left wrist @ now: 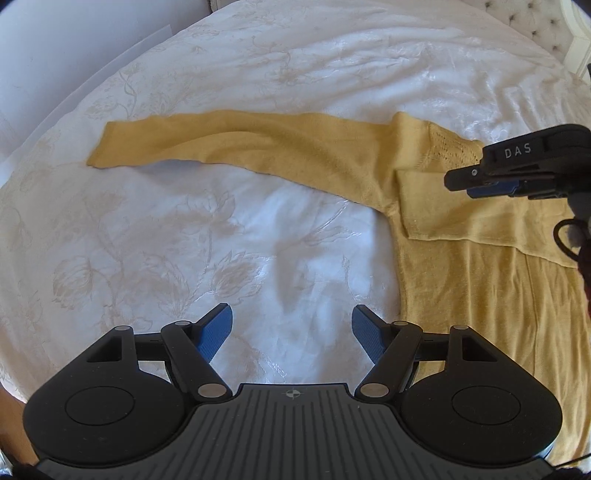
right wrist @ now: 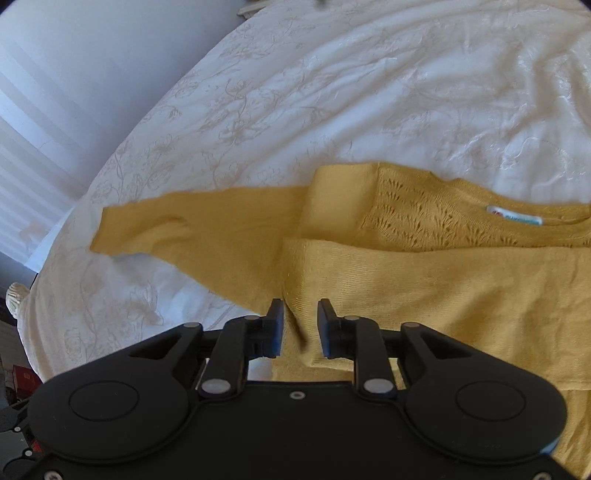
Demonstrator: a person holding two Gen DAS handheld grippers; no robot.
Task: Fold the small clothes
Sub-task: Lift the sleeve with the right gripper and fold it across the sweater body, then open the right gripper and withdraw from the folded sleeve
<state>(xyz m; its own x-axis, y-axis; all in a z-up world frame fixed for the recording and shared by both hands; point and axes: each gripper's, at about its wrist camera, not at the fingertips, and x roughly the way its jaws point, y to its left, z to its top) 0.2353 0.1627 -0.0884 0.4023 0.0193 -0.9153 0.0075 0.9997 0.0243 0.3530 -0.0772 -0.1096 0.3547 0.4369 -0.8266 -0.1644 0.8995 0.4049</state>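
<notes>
A mustard-yellow knit sweater (left wrist: 480, 295) lies flat on the bed. One sleeve (left wrist: 221, 140) stretches out to the left; the other sleeve (left wrist: 461, 218) is folded across the chest. My left gripper (left wrist: 291, 325) is open over bare bedspread, just left of the sweater's side edge, with nothing between its blue pads. My right gripper (right wrist: 301, 325) hovers over the sweater (right wrist: 443, 295) near the armpit of the stretched sleeve (right wrist: 184, 229), jaws apart and not pressing on the cloth. From the left wrist view the right gripper (left wrist: 458, 182) appears side-on above the folded sleeve. A neck label (right wrist: 515, 216) shows at the collar.
The white floral bedspread (left wrist: 184, 240) covers the bed; its rounded edge falls away on the left toward a pale wall (left wrist: 55, 55). A tufted headboard (left wrist: 535, 22) stands at the far right. A black cable (left wrist: 565, 240) hangs by the right gripper.
</notes>
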